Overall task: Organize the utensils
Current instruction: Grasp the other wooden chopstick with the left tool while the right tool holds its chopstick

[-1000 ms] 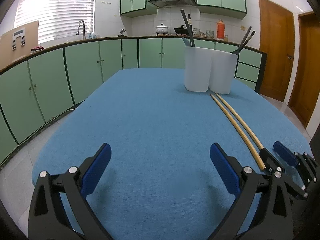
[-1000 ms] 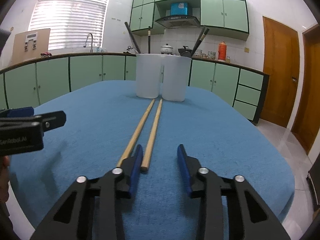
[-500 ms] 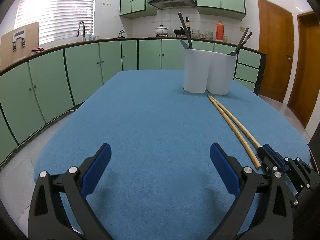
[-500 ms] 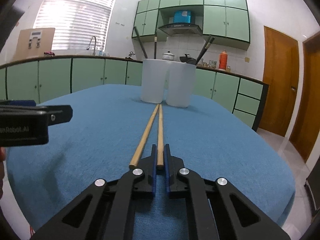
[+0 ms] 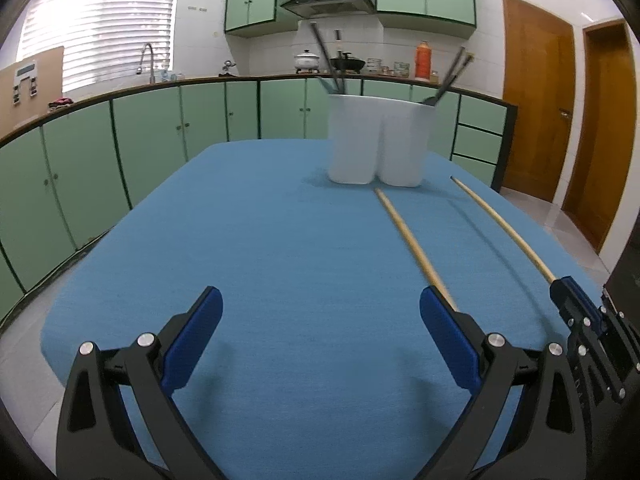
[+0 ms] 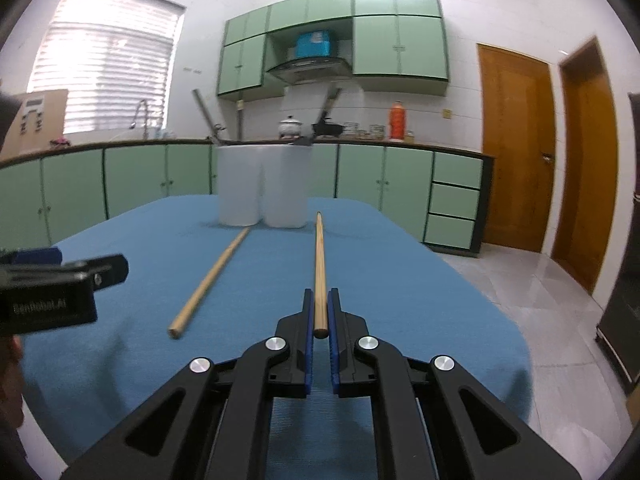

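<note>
While its two blue-padded jaws stand nearly closed on the thick end of one wooden chopstick (image 6: 319, 264), the right gripper (image 6: 320, 320) holds that stick lifted clear of the blue tablecloth (image 6: 420, 280), its thin tip pointing toward the white two-compartment utensil holder (image 6: 262, 186) at the far end of the table. The second chopstick (image 6: 210, 278) lies flat on the cloth to the left, apart from the held one, its tip near the foot of the holder. The left gripper (image 5: 320, 340) hovers low over the cloth with its jaws spread wide and nothing between them; the lying chopstick's thick end runs just behind its right finger. Dark utensil handles (image 5: 450, 76) already stick out of both compartments of the holder.

The step in hand looks like carrying the first chopstick to the holder. The next move probably calls for raising the grip, swinging the stick toward upright and lowering it into one compartment, clear of the handles already standing there. Held only at one end, the long stick may pivot in the pads.
</note>
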{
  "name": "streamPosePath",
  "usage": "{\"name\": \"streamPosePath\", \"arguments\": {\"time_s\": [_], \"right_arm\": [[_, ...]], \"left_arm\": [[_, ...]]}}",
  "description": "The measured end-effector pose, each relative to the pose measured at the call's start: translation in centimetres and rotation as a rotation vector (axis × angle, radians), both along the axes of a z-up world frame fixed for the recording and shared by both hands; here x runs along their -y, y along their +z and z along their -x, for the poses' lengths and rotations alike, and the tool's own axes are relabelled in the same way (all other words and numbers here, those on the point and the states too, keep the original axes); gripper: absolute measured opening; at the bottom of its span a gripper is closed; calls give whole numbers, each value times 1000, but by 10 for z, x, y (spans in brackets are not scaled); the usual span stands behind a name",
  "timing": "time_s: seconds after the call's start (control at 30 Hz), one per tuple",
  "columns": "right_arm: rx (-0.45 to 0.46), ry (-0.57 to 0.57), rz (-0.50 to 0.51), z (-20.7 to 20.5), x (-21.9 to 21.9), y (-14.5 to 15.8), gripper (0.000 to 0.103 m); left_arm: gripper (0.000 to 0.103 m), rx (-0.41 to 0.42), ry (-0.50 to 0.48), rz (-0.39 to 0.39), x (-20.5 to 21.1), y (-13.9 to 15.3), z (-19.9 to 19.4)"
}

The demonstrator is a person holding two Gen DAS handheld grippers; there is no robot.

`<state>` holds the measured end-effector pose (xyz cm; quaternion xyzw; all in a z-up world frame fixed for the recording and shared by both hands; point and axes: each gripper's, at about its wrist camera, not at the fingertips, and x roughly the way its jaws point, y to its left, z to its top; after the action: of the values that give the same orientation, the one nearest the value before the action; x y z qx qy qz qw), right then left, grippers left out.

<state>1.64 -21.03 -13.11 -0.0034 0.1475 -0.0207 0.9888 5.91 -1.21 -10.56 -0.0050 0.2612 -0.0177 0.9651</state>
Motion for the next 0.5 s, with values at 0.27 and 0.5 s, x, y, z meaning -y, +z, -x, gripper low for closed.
{"name": "streamPosePath", "arguments": {"time_s": [0.27,0.5], "right_arm": [[0,-51,-51,3,32,2,6],[4,-66,-79,5,46,2,6]], "left_arm": [[96,-13,-39,11,35,-9,-3],[92,-10,-18,7,54,-17,-8]]}}
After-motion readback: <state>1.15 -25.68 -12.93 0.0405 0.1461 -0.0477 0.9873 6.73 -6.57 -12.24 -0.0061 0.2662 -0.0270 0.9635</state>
